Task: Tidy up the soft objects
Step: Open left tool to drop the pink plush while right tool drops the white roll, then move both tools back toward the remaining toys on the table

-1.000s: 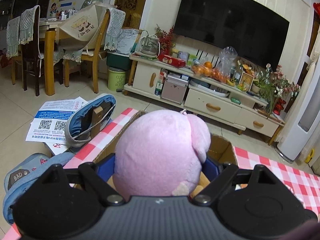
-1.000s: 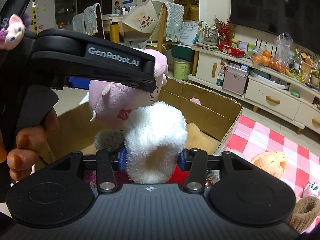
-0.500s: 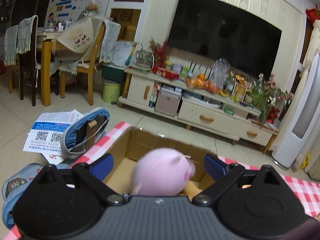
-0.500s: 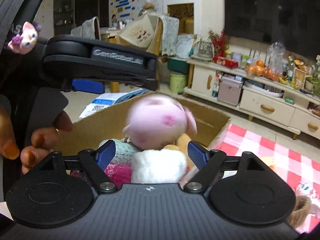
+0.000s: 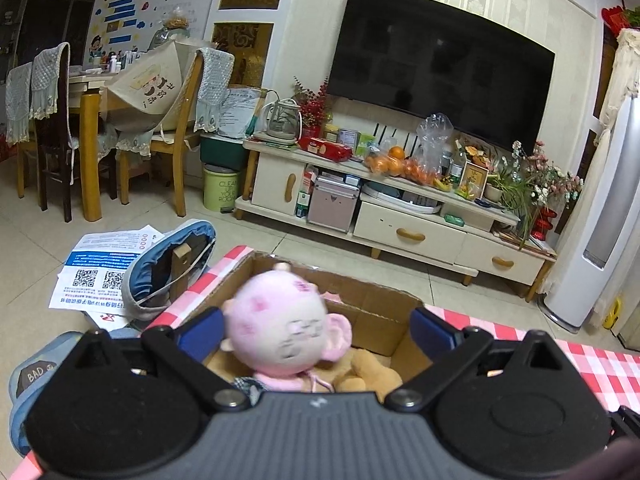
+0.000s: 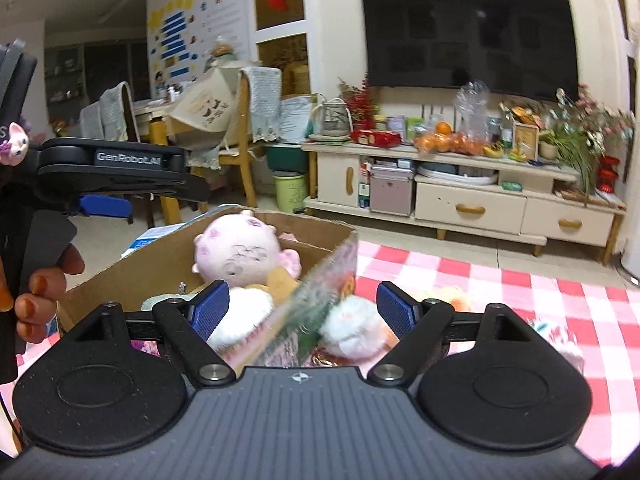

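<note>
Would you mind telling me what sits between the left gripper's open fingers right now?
In the left wrist view, the pink plush doll sits between the left gripper's spread fingers, ungripped, resting in the cardboard box.

The pink round-headed plush doll (image 5: 280, 328) is motion-blurred; beneath it, the brown cardboard box's (image 5: 372, 316) other contents are mostly hidden.

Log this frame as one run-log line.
left tongs: open | right tongs: open | round pink plush pig: released, in brown cardboard box | fluffy white plush: in box | next: cannot tell
</note>
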`<move>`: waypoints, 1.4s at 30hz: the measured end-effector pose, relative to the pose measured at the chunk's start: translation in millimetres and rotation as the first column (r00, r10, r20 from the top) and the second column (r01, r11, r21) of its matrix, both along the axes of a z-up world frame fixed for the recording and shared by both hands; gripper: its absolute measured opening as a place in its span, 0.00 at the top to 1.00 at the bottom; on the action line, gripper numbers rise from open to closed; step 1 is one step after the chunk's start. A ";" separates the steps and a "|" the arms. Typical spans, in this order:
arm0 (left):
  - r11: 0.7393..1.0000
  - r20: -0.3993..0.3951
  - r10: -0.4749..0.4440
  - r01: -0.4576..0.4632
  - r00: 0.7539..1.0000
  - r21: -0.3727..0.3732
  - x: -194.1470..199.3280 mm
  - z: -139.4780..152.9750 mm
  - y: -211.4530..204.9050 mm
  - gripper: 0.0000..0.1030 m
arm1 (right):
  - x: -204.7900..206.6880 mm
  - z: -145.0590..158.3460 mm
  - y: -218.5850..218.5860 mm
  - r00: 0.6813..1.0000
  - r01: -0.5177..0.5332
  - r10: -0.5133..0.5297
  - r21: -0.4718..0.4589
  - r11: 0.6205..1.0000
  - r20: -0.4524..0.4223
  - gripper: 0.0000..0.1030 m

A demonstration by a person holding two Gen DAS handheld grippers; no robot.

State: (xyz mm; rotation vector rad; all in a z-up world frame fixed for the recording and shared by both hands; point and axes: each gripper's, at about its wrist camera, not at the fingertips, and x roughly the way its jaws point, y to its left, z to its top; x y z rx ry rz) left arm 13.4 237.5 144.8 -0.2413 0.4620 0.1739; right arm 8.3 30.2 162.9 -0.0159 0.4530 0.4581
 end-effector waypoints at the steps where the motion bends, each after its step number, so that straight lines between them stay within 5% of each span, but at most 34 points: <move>1: 1.000 -0.001 -0.004 0.004 1.000 0.002 -0.1 0.0 -1.8 0.04 | -1.5 -1.2 -0.8 1.000 0.008 -0.008 0.003 1.000 -0.003 0.02; 17: 0.994 0.018 -0.095 0.094 0.995 0.057 -13.7 -2.1 -39.6 0.01 | -11.5 -23.8 -55.8 0.988 0.139 -0.135 0.049 0.989 -0.077 0.02; 21: 0.992 0.014 -0.111 0.109 0.994 0.060 -18.0 -5.1 -48.8 0.01 | -12.0 -40.0 -47.7 0.988 0.077 -0.074 0.017 0.997 -0.133 0.02; 26: 0.989 0.024 -0.133 0.132 0.991 0.066 -20.8 -4.0 -56.6 0.01 | -10.1 -67.2 -30.5 0.986 0.017 -0.040 -0.139 0.990 -0.164 0.02; 38: 0.987 -0.003 -0.138 0.137 0.990 0.079 -15.0 -9.7 -69.4 0.01 | -23.0 -78.2 -30.0 0.946 -0.260 0.224 -0.136 0.956 -0.236 0.02; 42: 0.986 -0.005 -0.145 0.145 0.989 0.081 -15.1 -11.2 -75.0 0.01 | -20.7 -79.2 -31.0 0.948 -0.247 0.216 -0.112 0.963 -0.232 0.00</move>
